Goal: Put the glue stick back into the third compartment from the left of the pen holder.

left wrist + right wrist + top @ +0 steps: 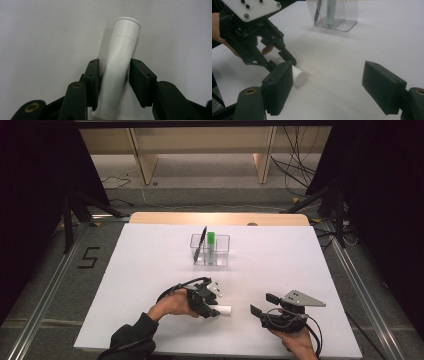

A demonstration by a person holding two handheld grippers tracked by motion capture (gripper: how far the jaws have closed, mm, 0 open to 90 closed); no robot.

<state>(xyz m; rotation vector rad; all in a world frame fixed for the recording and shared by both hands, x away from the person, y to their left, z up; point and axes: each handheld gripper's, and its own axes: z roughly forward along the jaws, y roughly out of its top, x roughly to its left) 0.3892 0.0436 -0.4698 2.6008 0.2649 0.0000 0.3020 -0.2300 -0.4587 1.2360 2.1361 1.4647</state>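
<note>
We see the left hand [170,304] reaching in low over the white table [150,270], its forearm in a dark sleeve, the left gripper [214,311] pointing to the person's right. Its two black jaws stand on either side of a white tube [117,67] and press against its smooth sides, so they are closed on it; the tube lies on the table, its flanged, rounded end sticking out past the jaw tips. The tube looks like matte plastic, with a faint seam ring near that end.

The right hand [300,345] holds the right gripper [259,304] near the table's near edge, pointing toward the left one, its jaws wide apart with nothing between them; the tube's end lies just beyond its jaw tips.

Well beyond both grippers stands a clear plastic holder [210,250] with compartments, holding a dark pen [201,242] leaning and a green-capped marker [211,240]. On the floor left of the table we read a taped "5" [87,257].
</note>
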